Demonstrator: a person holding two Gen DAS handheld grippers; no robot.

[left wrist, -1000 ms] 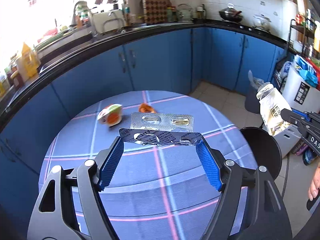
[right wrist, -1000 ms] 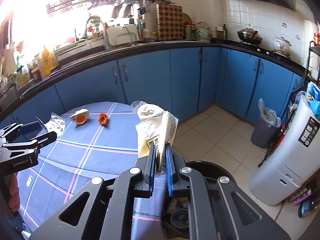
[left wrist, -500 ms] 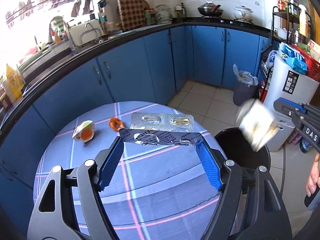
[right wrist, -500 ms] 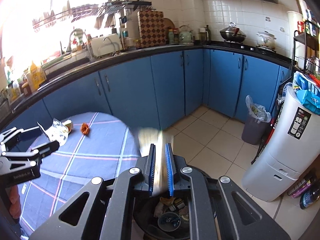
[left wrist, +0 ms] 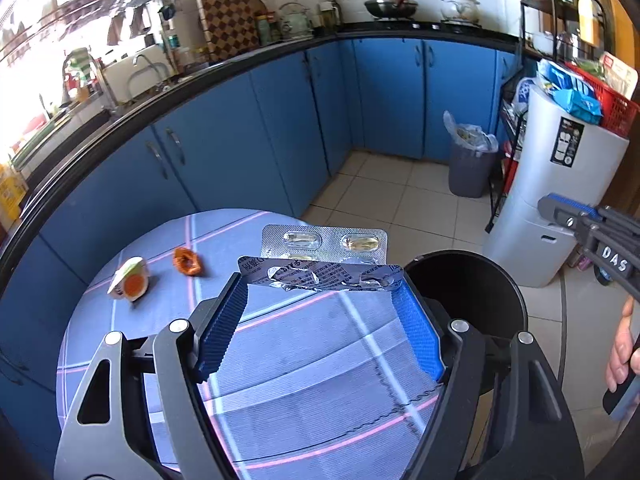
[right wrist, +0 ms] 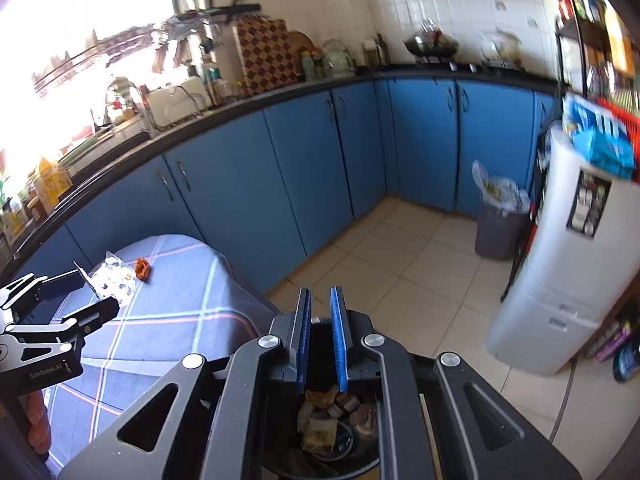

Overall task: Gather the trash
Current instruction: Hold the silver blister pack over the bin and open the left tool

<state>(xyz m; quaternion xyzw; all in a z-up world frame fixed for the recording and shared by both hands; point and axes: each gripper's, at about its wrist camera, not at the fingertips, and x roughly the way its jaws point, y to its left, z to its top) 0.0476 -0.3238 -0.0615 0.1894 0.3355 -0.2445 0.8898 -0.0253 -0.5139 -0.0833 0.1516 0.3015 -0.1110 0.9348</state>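
My left gripper (left wrist: 320, 280) is shut on a silver blister pack (left wrist: 324, 240), pinched by its two ends between the blue pads above the round table (left wrist: 300, 380). The pack (right wrist: 114, 280) and the left gripper (right wrist: 96, 288) also show at the left of the right wrist view. My right gripper (right wrist: 320, 292) hangs over the black bin (right wrist: 320, 336), its pads nearly together with nothing between them. Wrappers and other trash (right wrist: 324, 412) lie inside the bin. The black bin (left wrist: 500, 280) stands at the table's right edge, with the right gripper (left wrist: 556, 204) beyond it.
An orange peel (left wrist: 186, 262) and a small cup with orange filling (left wrist: 130, 284) lie on the far left of the checked cloth. A grey bin with a plastic liner (left wrist: 470, 160) stands by the blue cabinets. A white appliance (left wrist: 560, 184) rises at the right.
The cream packet that sat in my right gripper's jaws has gone from them. Both grippers have swung right, so the black bin is nearer and the floor fills more of both views.
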